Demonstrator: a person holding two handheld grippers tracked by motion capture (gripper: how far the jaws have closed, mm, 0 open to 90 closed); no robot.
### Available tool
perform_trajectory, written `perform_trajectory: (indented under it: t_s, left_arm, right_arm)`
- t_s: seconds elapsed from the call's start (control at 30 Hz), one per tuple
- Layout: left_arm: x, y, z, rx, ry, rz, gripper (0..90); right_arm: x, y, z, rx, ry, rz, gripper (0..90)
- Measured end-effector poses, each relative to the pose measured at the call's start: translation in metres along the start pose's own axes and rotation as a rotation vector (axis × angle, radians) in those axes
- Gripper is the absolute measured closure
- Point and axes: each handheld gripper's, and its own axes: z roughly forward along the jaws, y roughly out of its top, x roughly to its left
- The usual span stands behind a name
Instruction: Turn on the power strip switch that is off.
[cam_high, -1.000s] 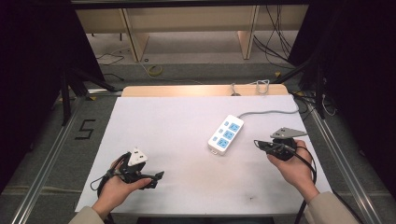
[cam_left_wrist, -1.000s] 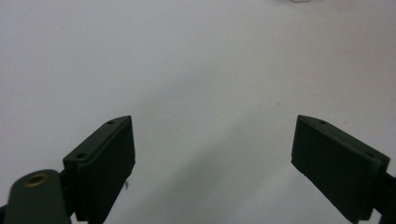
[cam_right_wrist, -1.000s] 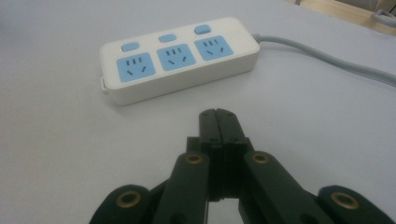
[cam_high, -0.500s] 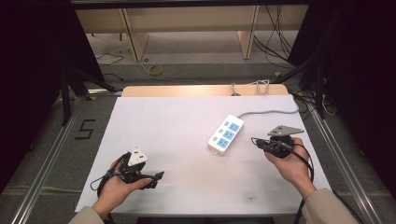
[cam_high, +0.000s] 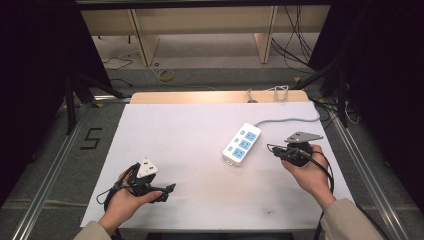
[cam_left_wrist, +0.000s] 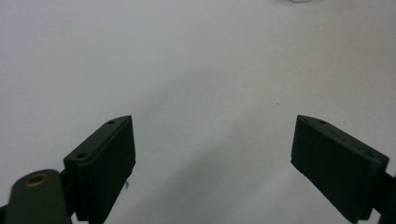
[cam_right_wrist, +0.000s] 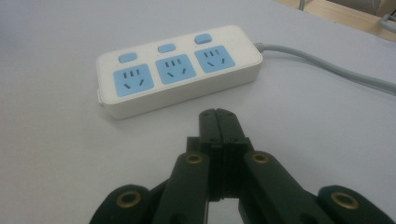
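A white power strip (cam_high: 241, 144) with three blue sockets lies right of centre on the white table (cam_high: 190, 130); in the right gripper view the power strip (cam_right_wrist: 177, 70) is just ahead of my jaws. My right gripper (cam_high: 273, 149) is held a short way to its right, pointing at it, and the right gripper (cam_right_wrist: 217, 114) is shut with nothing between its jaws. My left gripper (cam_high: 168, 192) is held near the front left of the table, pointing right. In its own view the left gripper (cam_left_wrist: 215, 149) stands wide open over bare tabletop.
The strip's grey cable (cam_high: 290, 120) runs right and back over the far edge, and the cable (cam_right_wrist: 327, 67) passes to the right of my shut jaws. A wooden board (cam_high: 215, 96) borders the table's far side. Metal rails flank the table.
My right gripper has edged slightly away from me and toward the power strip. The left hand has kept still.
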Motion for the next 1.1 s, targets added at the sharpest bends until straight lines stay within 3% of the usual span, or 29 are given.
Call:
perform_trajectory:
  t_s: [1.1]
  left_arm:
    - [0.0, 0.0, 0.0, -0.001, -0.003, 0.003, 13.6]
  right_arm:
    - [0.0, 0.012, 0.013, 0.011, 0.002, -0.002, 90.0]
